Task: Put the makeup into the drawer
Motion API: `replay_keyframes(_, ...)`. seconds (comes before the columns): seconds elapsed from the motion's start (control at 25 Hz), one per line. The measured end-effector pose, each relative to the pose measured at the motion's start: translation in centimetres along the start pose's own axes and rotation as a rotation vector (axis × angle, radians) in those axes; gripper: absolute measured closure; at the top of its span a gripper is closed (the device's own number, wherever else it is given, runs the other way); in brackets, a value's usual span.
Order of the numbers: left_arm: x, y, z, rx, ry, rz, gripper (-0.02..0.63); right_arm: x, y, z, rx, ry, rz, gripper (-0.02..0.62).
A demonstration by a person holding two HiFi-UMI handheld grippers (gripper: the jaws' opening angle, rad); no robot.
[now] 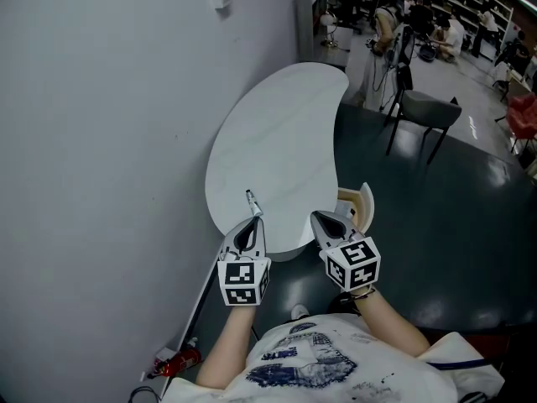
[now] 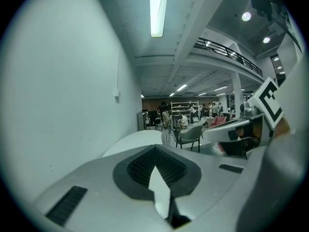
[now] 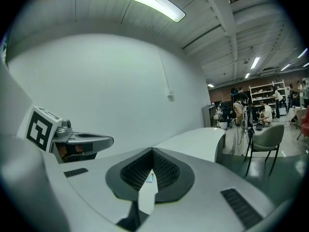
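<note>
Left tongs (image 1: 253, 222): together, empty, poised at the near edge of the worktop (image 1: 277, 133).
Right tongs (image 1: 319, 218): together, empty, alongside, apparently ready.
Makeup (image 1: 250, 198): probably the slender thing lying just ahead of the Left tongs, within reach.
Drawer: cannot be made out.

White kidney-shaped desk (image 1: 277, 133) sits against the grey wall (image 1: 101, 141) on a dark floor (image 1: 436, 217). Both grippers are held over its near edge: left gripper (image 1: 253, 219) and right gripper (image 1: 316, 217), fingers together, nothing visible in either, with a small slender item (image 1: 251, 198) lying on the desk just ahead of the left one. Tan wooden curved piece (image 1: 359, 201) at the desk's right edge beside the right gripper, grey chair (image 1: 430, 110) well beyond, people far back, red object (image 1: 178, 361) on the floor by the wall.
</note>
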State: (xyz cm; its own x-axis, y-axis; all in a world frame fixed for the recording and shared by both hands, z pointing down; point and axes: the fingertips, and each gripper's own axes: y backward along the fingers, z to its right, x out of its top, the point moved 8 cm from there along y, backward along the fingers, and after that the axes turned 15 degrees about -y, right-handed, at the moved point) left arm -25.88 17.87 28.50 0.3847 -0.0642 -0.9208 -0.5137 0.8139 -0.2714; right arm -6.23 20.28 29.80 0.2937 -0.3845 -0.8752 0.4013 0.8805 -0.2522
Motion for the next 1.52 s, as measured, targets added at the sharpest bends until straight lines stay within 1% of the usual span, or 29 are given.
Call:
replay_keyframes(0.2, -0.1, 0.0, 0.2, 0.003, 0.021, 0.008, 0.56, 0.0, 0.1, 0.2, -0.002, 0.001, -0.004, 0.575)
replay_keyframes(0.56, -1.1, -0.3, -0.7, 0.01, 0.04, -0.005, 0.56, -0.4, -0.7, -0.2, 0.001, 0.009, -0.022, 0.575)
replay_keyframes(0.76, -1.6, -0.4, -1.0, 0.002, 0.051, -0.013, 0.56, -0.4, -0.8, -0.3, -0.011, 0.015, -0.027, 0.575)
replay_keyframes(1.16, -4.3, -0.6, -1.2, -0.024, 0.085, -0.066, 0.56, -1.7, -1.7, -0.9, -0.009, 0.025, -0.073, 0.575)
replay_keyframes(1.36, -5.2, -2.1, -1.7, -0.014, 0.1, -0.091, 0.56, -1.4, -3.5, 0.2, -0.005, 0.02, -0.088, 0.575)
replay_keyframes(1.52, -5.6, -3.8, -2.7, 0.01, 0.112, -0.113, 0.56, -0.9, -5.8, 1.0, 0.019, 0.015, -0.111, 0.575)
